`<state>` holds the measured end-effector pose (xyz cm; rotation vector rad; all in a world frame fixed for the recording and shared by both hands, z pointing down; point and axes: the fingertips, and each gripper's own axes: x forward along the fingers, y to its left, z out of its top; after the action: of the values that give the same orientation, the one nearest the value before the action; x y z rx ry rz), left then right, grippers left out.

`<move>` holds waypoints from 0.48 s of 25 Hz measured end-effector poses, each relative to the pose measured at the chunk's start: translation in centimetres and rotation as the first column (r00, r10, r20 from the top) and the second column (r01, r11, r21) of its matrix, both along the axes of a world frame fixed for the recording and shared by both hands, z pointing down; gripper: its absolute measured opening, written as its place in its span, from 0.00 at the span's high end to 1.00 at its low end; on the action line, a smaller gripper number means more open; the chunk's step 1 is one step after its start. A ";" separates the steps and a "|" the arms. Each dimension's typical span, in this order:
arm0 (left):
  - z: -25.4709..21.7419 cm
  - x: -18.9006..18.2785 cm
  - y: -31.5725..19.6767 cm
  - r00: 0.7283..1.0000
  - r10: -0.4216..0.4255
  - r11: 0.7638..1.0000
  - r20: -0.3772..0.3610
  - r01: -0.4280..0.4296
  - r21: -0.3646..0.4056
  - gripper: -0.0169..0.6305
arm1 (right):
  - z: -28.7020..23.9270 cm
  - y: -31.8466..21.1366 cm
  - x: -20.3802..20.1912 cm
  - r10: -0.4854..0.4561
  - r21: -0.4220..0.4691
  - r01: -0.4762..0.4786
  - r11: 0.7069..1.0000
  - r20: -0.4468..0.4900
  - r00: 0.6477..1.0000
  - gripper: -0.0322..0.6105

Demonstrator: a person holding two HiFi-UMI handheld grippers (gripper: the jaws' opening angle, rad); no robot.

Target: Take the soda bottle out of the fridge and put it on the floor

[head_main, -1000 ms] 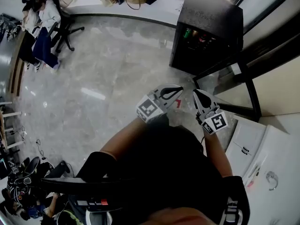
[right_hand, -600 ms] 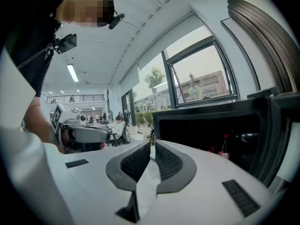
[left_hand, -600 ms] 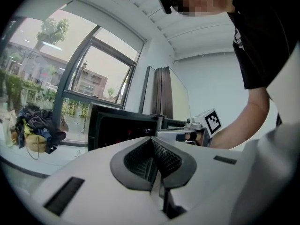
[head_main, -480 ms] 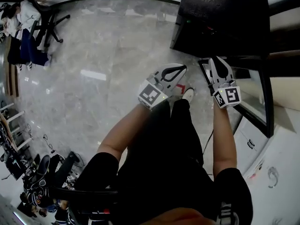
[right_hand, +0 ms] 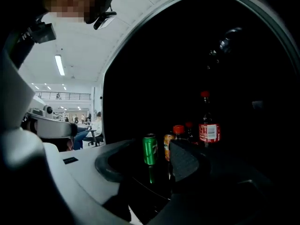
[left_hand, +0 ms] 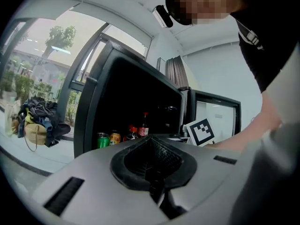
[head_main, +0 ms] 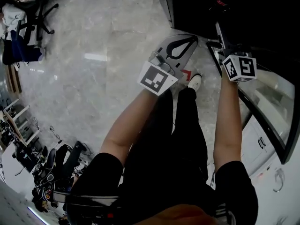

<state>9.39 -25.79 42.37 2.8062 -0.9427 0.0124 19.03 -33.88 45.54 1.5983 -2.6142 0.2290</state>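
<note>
The black fridge (head_main: 234, 3) stands open in front of me. On its shelf the tall soda bottle (right_hand: 209, 125) with a red label and cap stands at the right, also seen as the soda bottle (left_hand: 144, 125) in the left gripper view. My right gripper (right_hand: 150, 165) points into the fridge a little short of the shelf; its jaws are opening with nothing between the pads. In the head view the right gripper (head_main: 220, 32) is at the fridge mouth. My left gripper (head_main: 191, 41) hovers shut and empty to its left, outside the fridge, and shows again as the left gripper (left_hand: 150, 144).
A green can (right_hand: 150, 149), an orange can (right_hand: 168, 146) and a shorter red-capped bottle (right_hand: 178, 131) stand left of the soda bottle. The glass fridge door (head_main: 267, 107) hangs open at the right. Grey marble floor (head_main: 108, 78) spreads left; an office chair (head_main: 28, 27) stands far left.
The person has stepped up to the fridge. Both grippers moved forward; the right one now reaches the fridge mouth beside the open door.
</note>
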 end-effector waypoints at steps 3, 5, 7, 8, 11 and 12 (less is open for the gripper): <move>1.9 1.2 -1.4 1.000 -0.007 1.000 0.005 0.007 0.012 0.97 | 1.6 -1.4 0.6 0.021 0.025 -0.020 0.999 -0.019 1.000 0.61; 2.8 1.6 -2.4 1.000 -0.018 1.000 -0.006 0.018 0.017 0.97 | 2.8 -2.5 0.8 0.022 0.032 -0.020 0.999 -0.052 0.998 0.58; 3.2 2.0 -3.1 1.000 -0.022 0.999 -0.019 0.022 0.027 0.97 | 3.7 -3.4 1.0 0.036 0.032 -0.033 0.999 -0.067 0.997 0.54; 3.2 2.2 -3.3 1.000 -0.021 0.999 -0.022 0.022 0.033 0.97 | 4.0 -3.8 1.2 0.050 0.032 -0.048 0.998 -0.071 0.996 0.52; 3.4 2.7 -4.1 0.999 -0.025 0.999 -0.027 0.026 0.031 0.97 | 4.5 -4.9 1.7 0.103 0.037 -0.100 0.994 -0.080 0.992 0.49; 3.5 2.8 -4.4 0.999 -0.028 0.999 -0.029 0.028 0.026 0.97 | 4.6 -5.3 1.9 0.119 0.040 -0.116 0.992 -0.082 0.990 0.48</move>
<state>12.15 -30.16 45.91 2.8087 -0.9826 -0.0435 20.89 -39.17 50.14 1.7358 -2.4786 0.1205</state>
